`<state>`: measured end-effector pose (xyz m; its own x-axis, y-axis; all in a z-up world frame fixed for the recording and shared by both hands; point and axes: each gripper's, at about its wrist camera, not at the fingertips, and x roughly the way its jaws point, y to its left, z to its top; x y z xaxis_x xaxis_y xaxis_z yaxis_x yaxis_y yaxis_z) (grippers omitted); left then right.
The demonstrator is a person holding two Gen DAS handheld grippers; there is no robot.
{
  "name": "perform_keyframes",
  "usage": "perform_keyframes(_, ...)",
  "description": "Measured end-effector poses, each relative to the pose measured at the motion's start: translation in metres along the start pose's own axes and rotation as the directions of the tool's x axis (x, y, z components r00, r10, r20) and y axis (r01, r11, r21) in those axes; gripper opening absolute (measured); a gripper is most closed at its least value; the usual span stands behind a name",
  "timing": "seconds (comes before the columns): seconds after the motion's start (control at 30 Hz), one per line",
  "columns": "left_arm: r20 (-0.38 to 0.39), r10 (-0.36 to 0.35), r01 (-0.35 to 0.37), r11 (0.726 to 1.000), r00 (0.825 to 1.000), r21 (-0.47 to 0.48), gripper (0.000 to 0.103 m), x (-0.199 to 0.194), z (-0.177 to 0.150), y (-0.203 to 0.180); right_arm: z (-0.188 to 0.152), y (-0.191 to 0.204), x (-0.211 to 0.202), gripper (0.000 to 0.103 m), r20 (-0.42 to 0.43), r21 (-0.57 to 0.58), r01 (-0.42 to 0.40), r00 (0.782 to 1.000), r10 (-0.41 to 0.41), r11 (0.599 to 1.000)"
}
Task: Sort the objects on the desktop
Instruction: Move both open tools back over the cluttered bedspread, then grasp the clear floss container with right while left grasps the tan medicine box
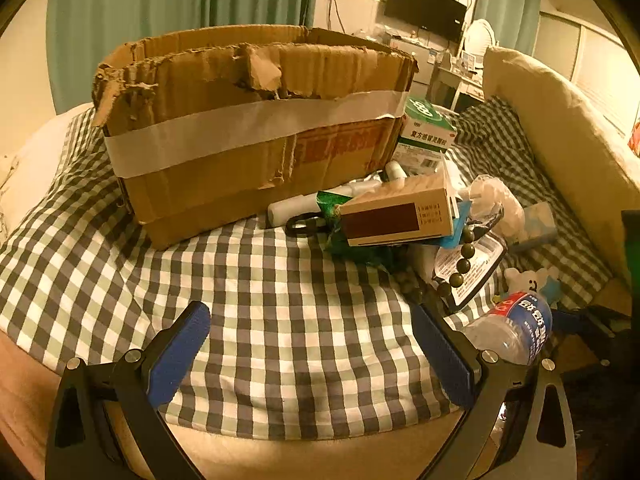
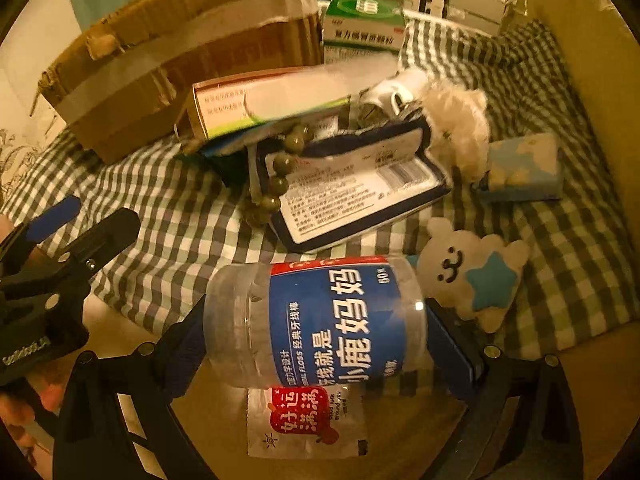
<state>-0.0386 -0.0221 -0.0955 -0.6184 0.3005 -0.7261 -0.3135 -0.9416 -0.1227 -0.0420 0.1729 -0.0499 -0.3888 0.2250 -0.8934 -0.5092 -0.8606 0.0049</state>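
In the left wrist view, the torn cardboard box (image 1: 256, 128) stands at about 11 o'clock on the checked cloth (image 1: 280, 312); its inside is hidden behind the near wall. The left gripper (image 1: 310, 346) hangs over bare cloth with its fingers wide apart and nothing between them. At 2 o'clock lies a heap: a brown-and-white carton (image 1: 396, 216) covers a green packet (image 1: 340, 236) and a white tube (image 1: 296, 206), both only partly seen. A string of dark beads (image 1: 460, 260) lies across a printed package (image 1: 476, 268).

In the right wrist view, the right gripper (image 2: 316, 340) holds a clear floss jar (image 2: 316, 320) with a blue label, lying crosswise between the fingers, whose tips it covers. Under the jar a small red-and-white sachet (image 2: 304, 424) is half hidden. At 3 o'clock sits a flat bear toy (image 2: 472, 272); the medicine box (image 2: 362, 24) at 12 o'clock is blurred.
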Motion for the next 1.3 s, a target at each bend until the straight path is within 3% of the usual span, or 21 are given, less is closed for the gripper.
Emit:
perform_keyframes(0.07,-0.001,-0.004,0.004,1.0,1.0,0.005,0.103,0.001,0.0,0.0,0.0,0.002,0.002,0.09,-0.008,-0.009,-0.002,1.0,0.002,1.0)
perform_keyframes(0.23,-0.006,-0.013,0.013,1.0,1.0,0.014,0.103,0.003,0.001,-0.003,0.0,0.0,-0.004,0.09,0.008,-0.009,0.011,1.0,-0.011,1.0)
perform_keyframes(0.4,0.009,-0.052,0.052,0.999,0.999,-0.014,0.103,0.002,0.011,-0.001,0.002,-0.003,-0.031,0.09,0.12,0.002,0.066,0.991,-0.065,0.998)
perform_keyframes(0.63,0.042,-0.098,0.096,0.994,0.994,0.046,0.103,0.013,0.037,-0.011,0.014,-0.015,-0.049,0.09,0.196,0.038,0.107,0.974,-0.112,0.994)
perform_keyframes(0.8,0.013,-0.243,0.239,0.964,0.97,0.12,0.103,0.027,0.042,-0.016,0.023,-0.026,-0.07,0.09,0.292,0.074,0.046,0.954,-0.066,0.996)
perform_keyframes(0.93,-0.006,-0.283,0.282,0.955,0.959,0.096,0.103,0.038,0.043,-0.019,0.028,-0.026,-0.074,0.09,0.329,0.068,0.046,0.942,-0.066,0.997)
perform_keyframes(1.17,0.036,-0.344,0.338,0.935,0.938,0.103,0.103,0.042,0.054,-0.028,0.03,-0.024,-0.072,0.089,0.354,0.051,0.037,0.934,-0.053,0.998)
perform_keyframes(1.3,0.027,-0.42,0.418,0.907,0.907,0.04,0.103,0.054,0.058,-0.025,0.029,-0.028,-0.071,0.089,0.349,0.066,0.038,0.935,-0.058,0.997)
